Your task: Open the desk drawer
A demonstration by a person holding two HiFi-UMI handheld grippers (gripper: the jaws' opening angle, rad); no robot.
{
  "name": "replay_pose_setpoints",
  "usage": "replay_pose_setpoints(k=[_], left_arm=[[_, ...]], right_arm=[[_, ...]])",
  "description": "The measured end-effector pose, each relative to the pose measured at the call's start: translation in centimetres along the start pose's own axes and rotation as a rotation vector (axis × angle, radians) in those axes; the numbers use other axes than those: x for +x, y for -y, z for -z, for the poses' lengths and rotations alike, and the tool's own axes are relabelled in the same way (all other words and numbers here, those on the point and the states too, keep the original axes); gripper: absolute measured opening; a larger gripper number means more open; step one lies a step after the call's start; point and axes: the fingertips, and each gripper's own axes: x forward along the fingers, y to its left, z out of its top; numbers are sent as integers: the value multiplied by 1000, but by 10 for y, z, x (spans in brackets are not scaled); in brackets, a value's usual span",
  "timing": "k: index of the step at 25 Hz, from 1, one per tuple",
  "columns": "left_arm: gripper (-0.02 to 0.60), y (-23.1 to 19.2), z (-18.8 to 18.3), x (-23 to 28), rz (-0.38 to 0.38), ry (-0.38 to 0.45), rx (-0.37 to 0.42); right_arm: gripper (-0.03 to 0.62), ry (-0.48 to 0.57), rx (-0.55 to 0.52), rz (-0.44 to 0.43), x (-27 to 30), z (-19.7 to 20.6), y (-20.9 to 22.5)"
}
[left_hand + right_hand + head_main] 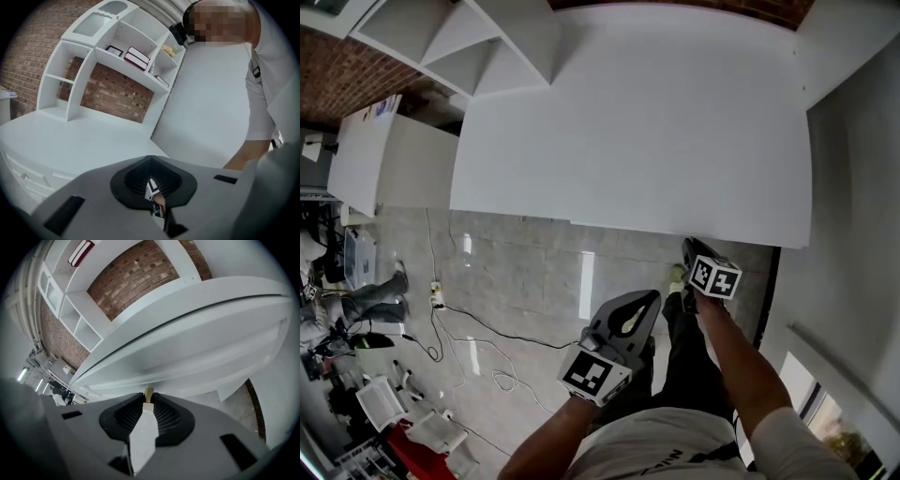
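Knob (148, 392) of the drawer (201, 345) is clamped between the jaws of the right gripper (148, 398). Left gripper (151, 168) is held off the desk (637, 122), jaws pressed together, empty.

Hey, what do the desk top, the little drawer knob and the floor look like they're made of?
The desk top: probably painted or laminated board; plain white, smooth, matt, no grain showing.
The knob: seemingly brass-toned metal, going by its yellowish colour; too small to be sure.
The floor: grey stone-look tile, polished; faint joint lines and bright light reflections.
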Motion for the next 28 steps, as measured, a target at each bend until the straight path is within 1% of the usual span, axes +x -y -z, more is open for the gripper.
replay_pose_setpoints(k=[15,21,28], left_arm=[[12,14,11,-39,37,11,22],[12,21,25,-57,45,-11,14],[12,31,30,-79,67,-9,26]], right_arm=[[77,-16,-1,42,-38,70,-4],[77,-19,-7,54,-54,99,-4],[77,-22,-4,71,-73,133,-7]])
